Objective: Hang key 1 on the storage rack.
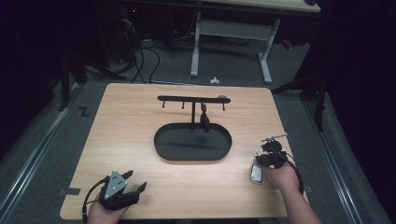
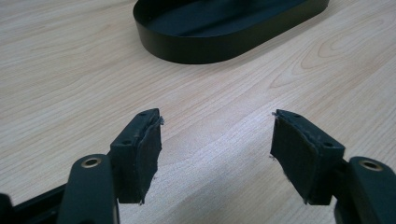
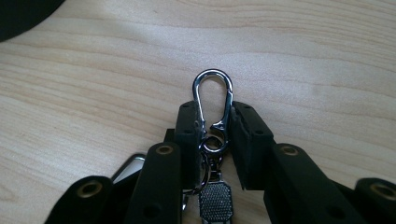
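Key clip in our right hand-held gripper

Key clip (image 3: pixel 213 100) sits between the pads of our right hand-held gripper (image 3: pixel 214 133), squeezed at its sides, low over the desk (image 3: pixel 303 56). Our left hand-held gripper (image 2: pixel 215 149) gapes wide with nothing inside. Farther off lies a black tray (image 1: pixel 193 142).

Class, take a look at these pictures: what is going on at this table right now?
A person works at a wooden table with a gripper in each hand. The right gripper has its jaws closed on a silver carabiner clip of a keychain with a car key fob, low on the table's right side. The left gripper rests near the front left with its jaws open and nothing between them. In the middle stands a black oval tray with a hook rack, where one dark item already hangs.
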{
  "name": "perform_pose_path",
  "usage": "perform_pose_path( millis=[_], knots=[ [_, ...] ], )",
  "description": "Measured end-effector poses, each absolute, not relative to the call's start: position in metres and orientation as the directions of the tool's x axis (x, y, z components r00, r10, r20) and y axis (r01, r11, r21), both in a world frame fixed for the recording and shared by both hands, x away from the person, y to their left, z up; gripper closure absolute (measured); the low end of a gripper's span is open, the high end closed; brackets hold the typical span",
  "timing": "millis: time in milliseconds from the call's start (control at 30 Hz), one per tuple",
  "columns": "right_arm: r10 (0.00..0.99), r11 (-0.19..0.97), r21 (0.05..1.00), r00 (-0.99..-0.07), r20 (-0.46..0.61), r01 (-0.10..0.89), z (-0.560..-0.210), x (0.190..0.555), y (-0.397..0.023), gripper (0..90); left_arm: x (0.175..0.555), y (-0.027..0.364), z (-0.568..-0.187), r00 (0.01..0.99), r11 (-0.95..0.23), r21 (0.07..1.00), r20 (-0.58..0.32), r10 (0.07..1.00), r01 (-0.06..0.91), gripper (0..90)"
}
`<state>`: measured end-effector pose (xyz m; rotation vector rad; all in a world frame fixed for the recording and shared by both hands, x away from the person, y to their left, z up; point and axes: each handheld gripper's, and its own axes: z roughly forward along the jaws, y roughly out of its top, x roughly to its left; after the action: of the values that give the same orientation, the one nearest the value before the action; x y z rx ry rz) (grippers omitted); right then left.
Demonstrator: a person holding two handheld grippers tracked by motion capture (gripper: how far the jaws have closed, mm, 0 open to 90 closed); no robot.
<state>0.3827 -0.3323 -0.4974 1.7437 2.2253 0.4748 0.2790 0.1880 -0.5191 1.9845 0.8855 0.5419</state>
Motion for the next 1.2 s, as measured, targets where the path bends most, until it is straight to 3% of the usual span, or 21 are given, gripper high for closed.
perform_pose_path(
  millis=[167, 333, 633, 667, 700, 1200],
  knots=[
    [0.97, 0.221, 0.404, -0.242, 0.003, 0.888, -0.496, 0.3838, -0.3322, 74.9, 0.2793, 0.1885, -0.5194, 0.65, -0.364, 0.85, 0.033, 0.759, 0.381, 33.7],
    [0.958, 0.281, 0.407, -0.28, -0.063, 0.869, -0.4959, 0.3826, -0.326, 75.0, 0.2794, 0.188, -0.5198, 0.65, -0.365, 0.85, 0.035, 0.759, 0.38, 33.7],
    [0.954, 0.298, 0.416, -0.288, -0.087, 0.859, -0.496, 0.381, -0.3236, 75.4, 0.2794, 0.1888, -0.5196, 0.649, -0.364, 0.85, 0.034, 0.76, 0.382, 33.7],
    [0.954, 0.297, 0.424, -0.288, -0.088, 0.856, -0.4957, 0.3805, -0.3233, 77.8, 0.2793, 0.1889, -0.5196, 0.648, -0.363, 0.85, 0.034, 0.761, 0.382, 33.7],
    [0.955, 0.292, 0.456, -0.286, -0.084, 0.841, -0.4928, 0.379, -0.324, 86.4, 0.2794, 0.189, -0.5196, 0.648, -0.363, 0.85, 0.034, 0.761, 0.382, 33.7],
    [0.955, 0.278, 0.426, -0.294, -0.029, 0.861, -0.493, 0.382, -0.3264, 85.6, 0.2796, 0.1884, -0.5197, 0.65, -0.366, 0.849, 0.035, 0.759, 0.382, 33.7]
  ],
)
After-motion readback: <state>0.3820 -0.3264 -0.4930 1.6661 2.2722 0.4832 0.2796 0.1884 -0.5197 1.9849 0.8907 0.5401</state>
